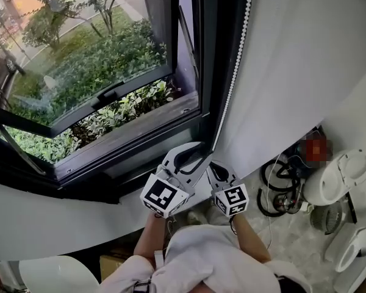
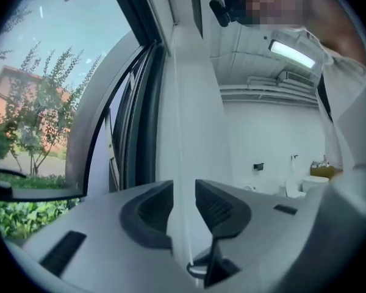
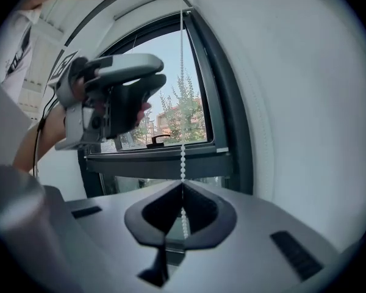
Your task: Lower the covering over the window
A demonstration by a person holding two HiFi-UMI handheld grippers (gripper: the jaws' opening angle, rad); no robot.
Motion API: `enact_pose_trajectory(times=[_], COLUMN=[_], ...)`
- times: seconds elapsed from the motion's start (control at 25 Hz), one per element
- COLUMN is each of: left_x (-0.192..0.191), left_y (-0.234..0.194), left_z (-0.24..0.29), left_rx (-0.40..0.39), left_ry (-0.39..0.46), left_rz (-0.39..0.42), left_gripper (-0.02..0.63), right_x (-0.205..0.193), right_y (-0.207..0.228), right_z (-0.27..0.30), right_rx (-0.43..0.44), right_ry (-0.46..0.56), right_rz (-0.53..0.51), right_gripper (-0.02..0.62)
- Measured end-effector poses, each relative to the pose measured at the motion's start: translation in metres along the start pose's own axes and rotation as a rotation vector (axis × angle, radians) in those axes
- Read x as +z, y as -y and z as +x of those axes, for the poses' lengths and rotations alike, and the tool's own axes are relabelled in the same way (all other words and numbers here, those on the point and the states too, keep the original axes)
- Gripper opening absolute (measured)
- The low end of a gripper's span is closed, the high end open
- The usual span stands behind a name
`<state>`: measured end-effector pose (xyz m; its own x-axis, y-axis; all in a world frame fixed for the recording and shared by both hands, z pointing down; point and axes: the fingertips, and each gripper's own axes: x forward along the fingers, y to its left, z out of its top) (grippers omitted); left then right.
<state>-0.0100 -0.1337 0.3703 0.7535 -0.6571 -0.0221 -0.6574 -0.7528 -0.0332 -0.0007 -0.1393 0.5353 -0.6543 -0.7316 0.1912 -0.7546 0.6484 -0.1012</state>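
Note:
A white bead chain (image 1: 235, 72) hangs down the right side of the black-framed window (image 1: 189, 112), whose glass shows uncovered. My right gripper (image 1: 215, 165) is shut on this chain (image 3: 182, 102); the beads enter its closed jaw tips (image 3: 182, 185) and go on below. My left gripper (image 1: 194, 151) sits just above and left of the right one, beside the same chain. In its own view its jaws (image 2: 183, 191) stand apart, and the chain (image 2: 182, 133) runs between them as a blurred white strip. The right gripper view shows the left gripper (image 3: 154, 83) raised at the upper left.
The window sash (image 1: 110, 93) is tilted open outward, with bushes outside. The white wall (image 1: 305, 60) lies right of the chain. On the floor at the right are black cables (image 1: 279, 188), a white appliance (image 1: 341, 176) and a small fan (image 1: 327, 216).

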Motion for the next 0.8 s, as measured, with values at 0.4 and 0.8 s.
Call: enact_pose_trajectory(times=[0.4,0.8], left_x=[0.064,0.043], left_y=[-0.006,-0.01], left_z=[0.036,0.037], left_rx=[-0.041,0.03], left_ry=[0.043,0.024], left_rz=[0.075,0.052], left_gripper=[0.093,0.012], right_x=[0.0,-0.022], right_y=[-0.006,-0.005], right_z=[0.001,0.007], right_rx=[0.01,0.013], right_ry=[-0.004,-0.097], right_rz=[-0.012,-0.039], right_gripper=[-0.005,-0.005])
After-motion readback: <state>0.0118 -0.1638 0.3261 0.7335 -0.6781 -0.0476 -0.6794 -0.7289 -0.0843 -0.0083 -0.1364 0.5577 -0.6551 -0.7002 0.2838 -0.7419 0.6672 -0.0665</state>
